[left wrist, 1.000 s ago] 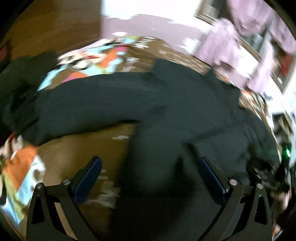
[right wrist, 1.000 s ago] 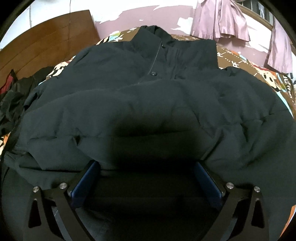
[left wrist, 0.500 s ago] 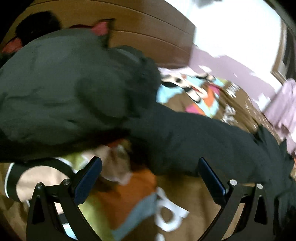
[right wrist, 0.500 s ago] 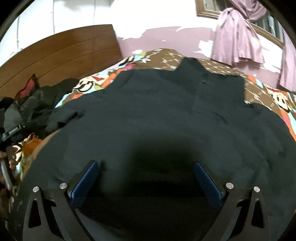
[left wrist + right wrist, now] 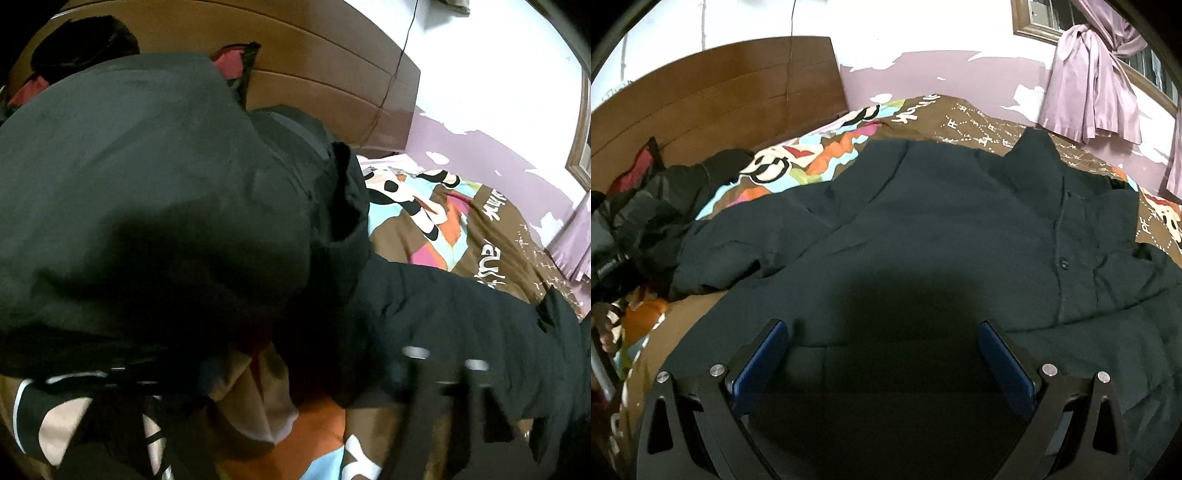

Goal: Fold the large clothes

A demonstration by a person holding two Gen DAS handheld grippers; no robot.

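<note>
A large dark padded jacket (image 5: 942,236) lies spread on the bed, collar at the far right, one sleeve (image 5: 731,251) stretched out to the left. My right gripper (image 5: 882,354) is open and empty, low over the jacket's hem. In the left wrist view the sleeve (image 5: 461,314) runs in from the right, its cuff end meeting a dark clothes pile (image 5: 147,206). My left gripper (image 5: 295,387) is blurred by motion near that cuff; its right finger (image 5: 417,398) shows only as a smear, so I cannot tell how its jaws stand.
The bed has a brown patterned cover (image 5: 979,125) with bright cartoon patches (image 5: 424,214). A wooden headboard (image 5: 720,96) stands at the far left. The clothes pile (image 5: 646,214) lies by it. Purple curtains (image 5: 1086,81) hang on the far wall.
My left gripper has swung left from the jacket's body along the sleeve to the cuff and clothes pile, and is now blurred. My right gripper has risen and drawn back from the jacket.
</note>
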